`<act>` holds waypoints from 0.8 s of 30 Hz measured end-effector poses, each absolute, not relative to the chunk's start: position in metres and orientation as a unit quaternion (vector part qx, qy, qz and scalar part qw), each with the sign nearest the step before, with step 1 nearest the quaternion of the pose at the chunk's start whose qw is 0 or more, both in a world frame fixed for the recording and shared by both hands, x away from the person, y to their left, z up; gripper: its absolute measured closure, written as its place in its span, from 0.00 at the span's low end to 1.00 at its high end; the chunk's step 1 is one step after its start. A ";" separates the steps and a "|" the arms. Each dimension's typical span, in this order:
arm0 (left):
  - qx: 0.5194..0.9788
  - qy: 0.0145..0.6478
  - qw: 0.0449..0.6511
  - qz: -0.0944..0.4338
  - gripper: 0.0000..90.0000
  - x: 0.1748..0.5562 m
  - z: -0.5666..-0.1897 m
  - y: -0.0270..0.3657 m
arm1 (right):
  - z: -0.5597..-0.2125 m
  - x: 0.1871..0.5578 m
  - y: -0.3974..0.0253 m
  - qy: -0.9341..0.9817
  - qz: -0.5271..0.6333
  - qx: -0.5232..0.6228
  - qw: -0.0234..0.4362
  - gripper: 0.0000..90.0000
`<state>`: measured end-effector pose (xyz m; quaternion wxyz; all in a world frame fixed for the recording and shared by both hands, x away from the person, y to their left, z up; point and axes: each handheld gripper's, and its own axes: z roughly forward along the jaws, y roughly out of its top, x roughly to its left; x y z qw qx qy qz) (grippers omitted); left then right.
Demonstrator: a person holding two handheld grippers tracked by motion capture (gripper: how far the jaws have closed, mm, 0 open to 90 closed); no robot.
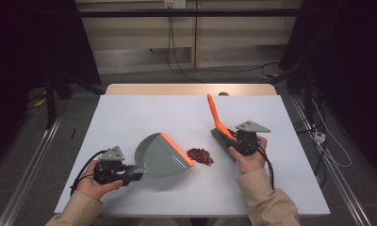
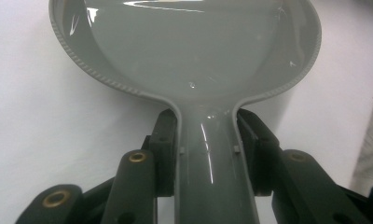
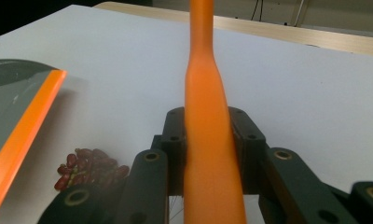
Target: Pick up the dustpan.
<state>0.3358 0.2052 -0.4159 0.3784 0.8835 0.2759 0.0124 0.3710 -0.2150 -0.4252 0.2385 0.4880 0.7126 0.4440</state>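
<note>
A: Surroundings, quick?
B: White desk [image 1: 130, 117], with a pile of small dark red beans [image 1: 200, 156] near the middle. It lies between the dustpan's orange lip and the brush head, just beside the lip, and nothing covers it. Cables run on the floor behind.

A: Left tongs?
B: The left tongs [image 2: 208, 140] are clamped narrow on the grey dustpan [image 1: 160, 155] handle, one jaw pressing each side. The pan sits flat on the desk, mouth facing the beans.

A: Right?
B: The right tongs [image 3: 210, 140] are closed on the orange brush [image 1: 218, 120] handle, gripping both sides. The handle tilts up and away from the person. The bristle end is low by the hand; whether it touches the desk, can't tell.

A: Are the tools touching?
B: No, apart, with the beans in the gap.
</note>
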 end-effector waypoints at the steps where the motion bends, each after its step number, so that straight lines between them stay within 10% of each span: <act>1: 0.885 0.272 0.378 0.008 0.70 0.335 -0.417 0.203 | -0.426 0.371 -0.214 0.713 0.443 0.488 0.238 0.79; 24: 0.906 0.231 0.355 -0.009 0.69 0.326 -0.431 0.181 | -0.438 0.359 -0.181 0.734 0.418 0.453 0.285 0.79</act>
